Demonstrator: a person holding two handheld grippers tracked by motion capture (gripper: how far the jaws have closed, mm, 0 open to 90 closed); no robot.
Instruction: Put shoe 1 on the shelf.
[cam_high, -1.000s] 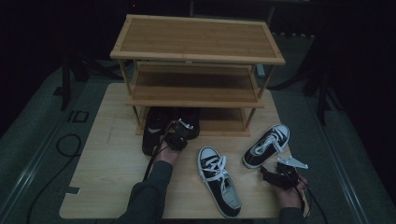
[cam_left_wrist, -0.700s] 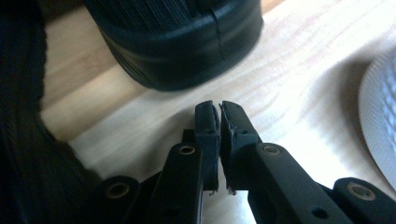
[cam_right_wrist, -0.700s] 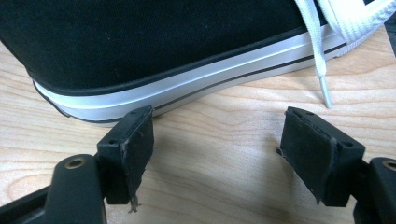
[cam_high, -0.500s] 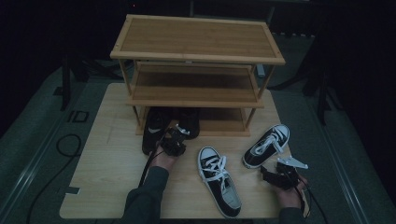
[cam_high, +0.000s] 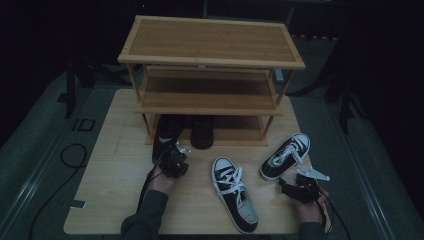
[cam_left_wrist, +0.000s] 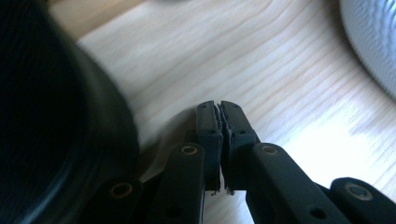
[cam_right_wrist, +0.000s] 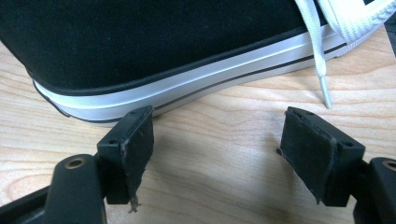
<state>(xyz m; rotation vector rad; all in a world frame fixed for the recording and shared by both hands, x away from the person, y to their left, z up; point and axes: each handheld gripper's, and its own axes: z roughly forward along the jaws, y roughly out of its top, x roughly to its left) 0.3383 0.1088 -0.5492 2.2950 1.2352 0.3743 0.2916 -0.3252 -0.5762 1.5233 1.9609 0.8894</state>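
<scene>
White swoosh logo on black sneaker (cam_high: 165, 137) (no readable text).

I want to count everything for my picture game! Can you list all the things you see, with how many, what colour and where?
Shoe rack: one, light wood, three shelves, at the far side of the table.
Table: one, light wood, under everything.
Black shoes: two, dark, on the rack's bottom shelf, heels sticking out toward the person.
Black-and-white sneakers: two, white laces and soles, on the table in front of the rack, one in the middle, one further right.
Left gripper: one, black, jaws shut with nothing between them, beside the left black shoe's heel.
Right gripper: one, black, jaws open, just short of the right sneaker.
</scene>
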